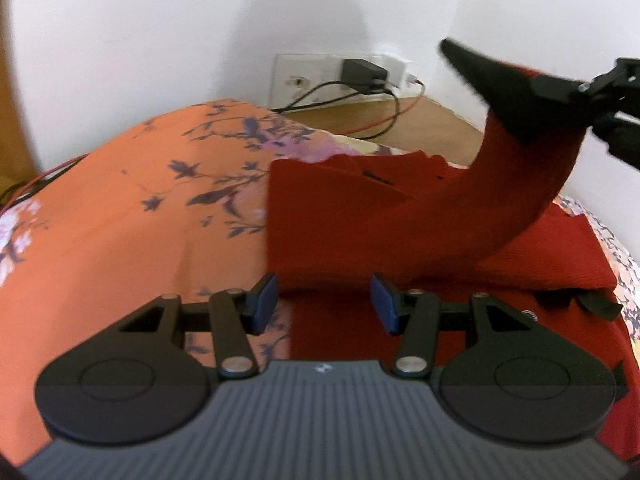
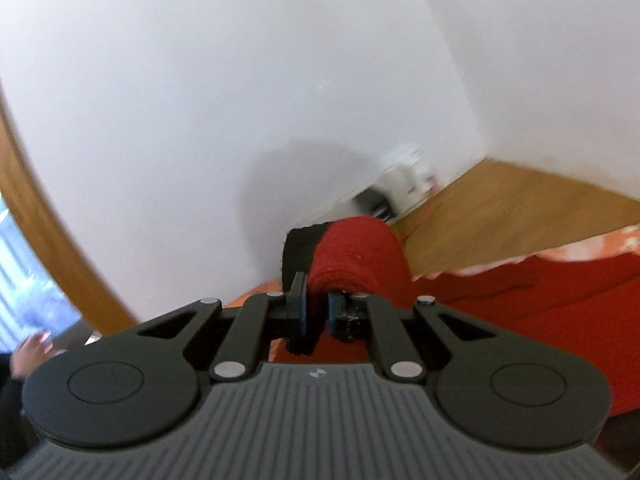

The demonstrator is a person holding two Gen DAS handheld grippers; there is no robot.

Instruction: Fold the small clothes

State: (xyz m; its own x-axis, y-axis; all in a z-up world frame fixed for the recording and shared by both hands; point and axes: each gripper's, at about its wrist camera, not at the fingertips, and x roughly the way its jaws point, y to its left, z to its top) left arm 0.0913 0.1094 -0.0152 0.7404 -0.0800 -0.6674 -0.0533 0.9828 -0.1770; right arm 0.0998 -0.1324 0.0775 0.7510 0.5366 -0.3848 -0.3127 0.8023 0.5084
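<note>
A small red knitted garment [image 1: 348,224] with black trim lies on an orange floral bedcover [image 1: 132,220]. My left gripper [image 1: 324,304] hovers open over its near edge, with nothing between the blue pads. One red sleeve [image 1: 524,184] rises to the upper right, where its black cuff [image 1: 500,84] is pinched by my right gripper [image 1: 576,88]. In the right wrist view my right gripper [image 2: 318,314] is shut on that red sleeve [image 2: 360,252], the black cuff [image 2: 300,248] sticking out beyond the fingers. The rest of the garment [image 2: 540,300] lies below to the right.
A white wall [image 1: 160,40] stands behind the bed with a socket plate, a black charger [image 1: 362,74] and trailing cables. Wooden floor [image 1: 420,124] shows past the bed's far edge. A hand [image 2: 28,356] and a wooden frame [image 2: 48,240] appear at the left.
</note>
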